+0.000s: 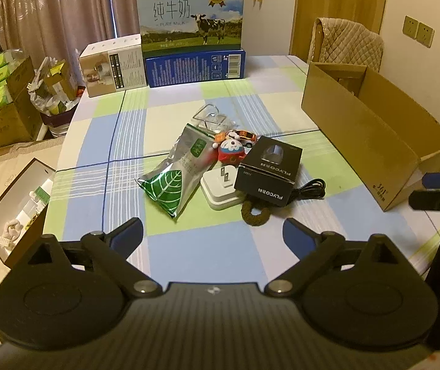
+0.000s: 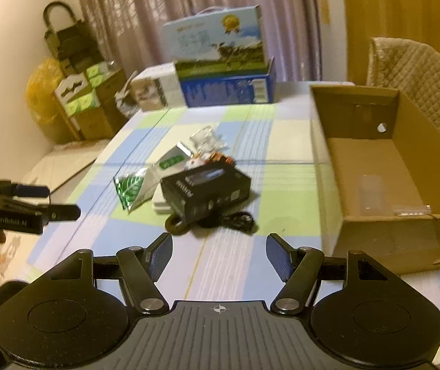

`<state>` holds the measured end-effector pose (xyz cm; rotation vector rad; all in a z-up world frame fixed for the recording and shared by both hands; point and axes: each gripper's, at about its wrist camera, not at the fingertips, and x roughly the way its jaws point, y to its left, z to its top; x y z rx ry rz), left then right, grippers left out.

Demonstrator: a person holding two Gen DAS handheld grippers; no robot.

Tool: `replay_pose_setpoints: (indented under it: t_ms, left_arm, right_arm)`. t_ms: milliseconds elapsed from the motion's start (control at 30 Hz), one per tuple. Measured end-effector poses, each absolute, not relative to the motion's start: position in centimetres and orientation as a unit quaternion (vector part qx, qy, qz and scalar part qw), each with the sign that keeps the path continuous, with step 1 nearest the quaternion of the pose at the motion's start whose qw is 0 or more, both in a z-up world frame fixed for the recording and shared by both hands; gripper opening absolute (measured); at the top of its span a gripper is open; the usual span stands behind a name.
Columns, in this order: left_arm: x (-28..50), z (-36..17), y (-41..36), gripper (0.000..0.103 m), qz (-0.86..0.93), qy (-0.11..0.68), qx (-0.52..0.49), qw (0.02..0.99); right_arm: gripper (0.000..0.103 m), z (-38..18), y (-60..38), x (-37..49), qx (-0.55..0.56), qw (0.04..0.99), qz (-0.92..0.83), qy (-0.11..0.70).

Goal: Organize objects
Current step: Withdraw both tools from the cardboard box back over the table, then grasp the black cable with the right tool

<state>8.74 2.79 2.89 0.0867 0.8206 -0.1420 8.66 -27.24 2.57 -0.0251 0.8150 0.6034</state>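
You held the left gripper [image 1: 213, 234] low over the near edge of the checked surface [image 1: 195, 252], its fingers [image 1: 129, 236] spread wide with nothing between them. Your right gripper [image 2: 218, 254] hung the same way, fingers [image 2: 159, 257] parted and empty, just in front of the clutter. That clutter sat in one tight heap mid-surface: a silver pouch with a green leaf print [image 1: 173, 182] on the left, a white adapter block [image 1: 220, 188] touching it, and a black Flyco box [image 1: 269, 169] resting partly on the block. A black cable [image 1: 310, 188] lay coiled beside the box, and a dark braided ring [image 1: 255, 214] poked out from under its near edge. Behind these were a red round toy [image 1: 232, 151], a small orange toy car [image 1: 244, 137] and a clear plastic wrapper [image 1: 209, 117]. The open cardboard box [image 2: 383, 169] stood to the right of the heap, apart from it. A milk carton case [image 1: 190, 18] stood on a blue box [image 1: 195, 66] at the far edge.
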Motion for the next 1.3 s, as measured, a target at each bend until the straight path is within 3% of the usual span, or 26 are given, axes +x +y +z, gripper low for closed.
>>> replay_pose_setpoints:
  t_ms: [267, 1300]
  left_arm:
    - [10.2, 1.8, 2.5, 0.102, -0.079, 0.408, 0.054, 0.908]
    - [19.6, -4.0, 1.5, 0.102, -0.123, 0.449, 0.078, 0.881]
  right_arm:
    - [0.065, 0.6, -26.2, 9.3, -0.038, 0.864, 0.298, 0.404]
    - [0.065, -7.5, -18.2, 19.2, -0.228, 0.806, 0.369, 0.403]
